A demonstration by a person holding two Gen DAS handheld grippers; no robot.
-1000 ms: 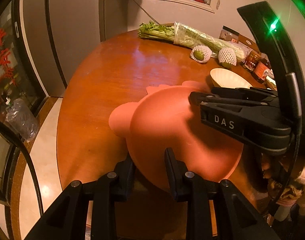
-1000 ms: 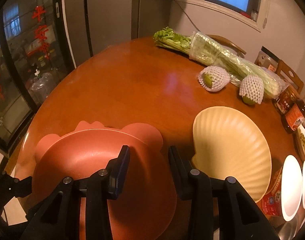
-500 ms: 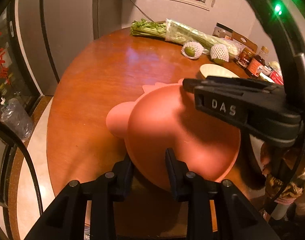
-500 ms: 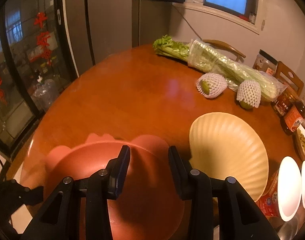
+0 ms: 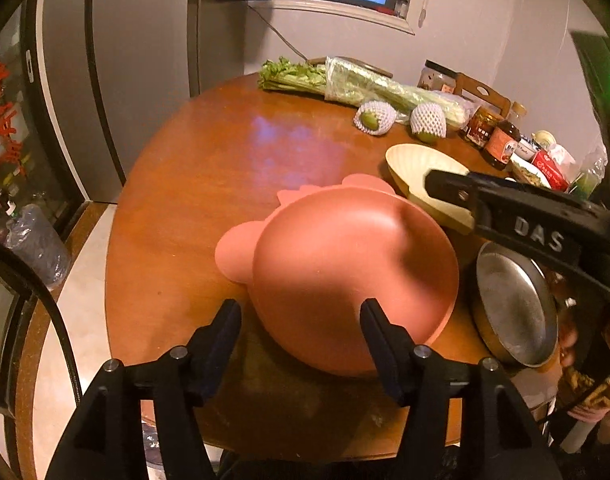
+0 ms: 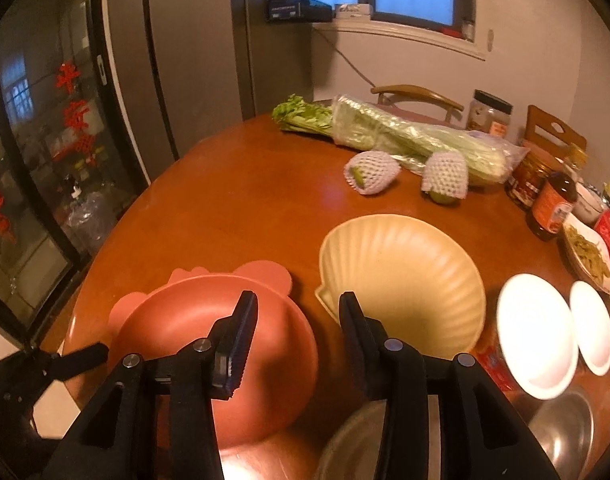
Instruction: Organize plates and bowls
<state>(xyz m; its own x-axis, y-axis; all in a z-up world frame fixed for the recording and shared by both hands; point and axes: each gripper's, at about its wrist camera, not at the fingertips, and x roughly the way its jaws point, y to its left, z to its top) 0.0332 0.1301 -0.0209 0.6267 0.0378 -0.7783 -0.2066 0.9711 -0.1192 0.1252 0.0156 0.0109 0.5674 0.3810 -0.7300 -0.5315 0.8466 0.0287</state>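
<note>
My left gripper (image 5: 301, 320) has just been spreading; its jaws now flank the pink plate's (image 5: 353, 276) near rim without pressing. The plate lies flat at frame centre, ears pointing up-left. My right gripper (image 6: 299, 316), jaws also widening and empty, hangs nearer the shell plate (image 6: 405, 280), directly ahead, hinge toward me, fan spreading away to the upper right.

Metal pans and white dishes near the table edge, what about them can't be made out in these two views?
- Metal pan, left wrist view: the right tool crosses its far rim.
- Second steel pan, right wrist view: cut off by the picture's edge.
- White dishes, right wrist view: glare washes out whether they are plates or bowls.
</note>
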